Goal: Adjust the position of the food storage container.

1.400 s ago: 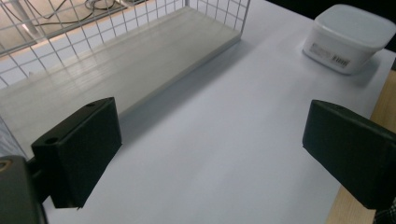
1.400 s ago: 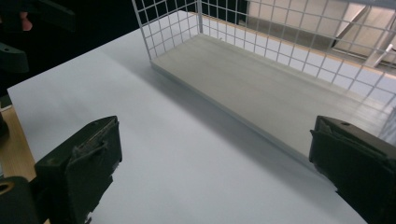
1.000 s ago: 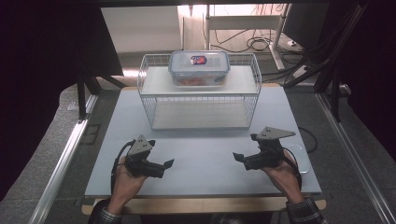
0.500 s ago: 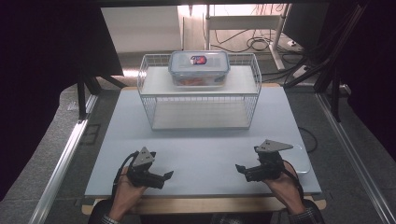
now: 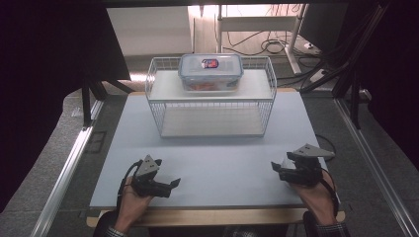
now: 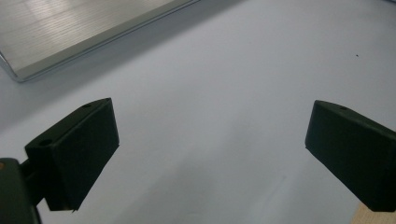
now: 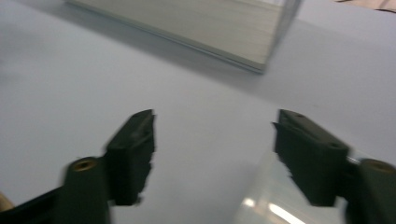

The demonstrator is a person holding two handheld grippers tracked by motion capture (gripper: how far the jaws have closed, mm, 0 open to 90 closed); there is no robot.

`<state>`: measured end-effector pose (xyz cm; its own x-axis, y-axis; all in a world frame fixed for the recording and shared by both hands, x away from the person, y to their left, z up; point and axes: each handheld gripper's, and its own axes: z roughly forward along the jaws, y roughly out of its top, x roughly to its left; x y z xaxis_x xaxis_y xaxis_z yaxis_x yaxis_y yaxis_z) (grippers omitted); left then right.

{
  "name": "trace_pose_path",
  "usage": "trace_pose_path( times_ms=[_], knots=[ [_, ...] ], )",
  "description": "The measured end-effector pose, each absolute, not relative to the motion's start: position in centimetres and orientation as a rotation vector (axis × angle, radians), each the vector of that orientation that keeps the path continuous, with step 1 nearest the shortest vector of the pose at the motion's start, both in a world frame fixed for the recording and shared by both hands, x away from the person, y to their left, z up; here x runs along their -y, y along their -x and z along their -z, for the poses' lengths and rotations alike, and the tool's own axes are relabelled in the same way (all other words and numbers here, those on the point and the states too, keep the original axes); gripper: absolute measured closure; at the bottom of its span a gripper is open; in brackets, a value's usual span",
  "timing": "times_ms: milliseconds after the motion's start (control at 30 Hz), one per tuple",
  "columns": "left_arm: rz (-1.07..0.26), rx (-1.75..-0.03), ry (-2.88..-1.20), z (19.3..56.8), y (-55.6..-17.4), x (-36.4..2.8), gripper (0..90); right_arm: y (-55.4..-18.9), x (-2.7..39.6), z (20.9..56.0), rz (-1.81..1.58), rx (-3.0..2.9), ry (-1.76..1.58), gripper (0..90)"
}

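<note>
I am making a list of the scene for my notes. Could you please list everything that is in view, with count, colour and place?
box: one, clear with blue-rimmed lid and a red and blue label, on top of the rack.
rack: one, white wire, at the far middle of the table.
table: one, pale grey top with a wooden front edge.
cables: several, dark, on the floor behind the table.
left gripper: one, black with a grey plate, near left of the table, jaws open with nothing between them.
right gripper: one, black with a grey plate, near right; jaws have just been closing, nothing between them.
</note>
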<state>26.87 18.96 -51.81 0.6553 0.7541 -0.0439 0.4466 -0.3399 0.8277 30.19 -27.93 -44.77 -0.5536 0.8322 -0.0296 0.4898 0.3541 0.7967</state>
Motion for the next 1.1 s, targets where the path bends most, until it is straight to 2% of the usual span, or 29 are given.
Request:
trace_pose_path(
  times_ms=[100, 300, 367, 800, 1100],
  knots=[
    [-0.432, -0.940, -1.990, 52.0, -26.9, -19.0, 2.9, -30.1, 29.6, 44.7, -1.042, -2.181, -1.192, 57.3],
    [-0.421, -0.938, -2.003, 52.1, -27.0, -18.9, 3.1, -29.7, 32.4, 44.7, -1.000, -2.170, -1.242, 82.4],
    [-0.422, -0.936, -2.006, 52.1, -27.0, -18.9, 3.0, -29.6, 33.3, 44.8, -0.983, -2.139, -1.267, 87.9],
    [-0.398, -0.946, -2.004, 52.3, -27.1, -18.9, 3.1, -28.8, 38.8, 44.9, -0.909, -1.919, -1.446, 89.1],
    [-0.386, -0.946, -2.011, 52.4, -27.2, -19.0, 3.1, -29.8, 39.7, 46.5, -0.843, -1.932, -1.516, 89.1]
  ],
)
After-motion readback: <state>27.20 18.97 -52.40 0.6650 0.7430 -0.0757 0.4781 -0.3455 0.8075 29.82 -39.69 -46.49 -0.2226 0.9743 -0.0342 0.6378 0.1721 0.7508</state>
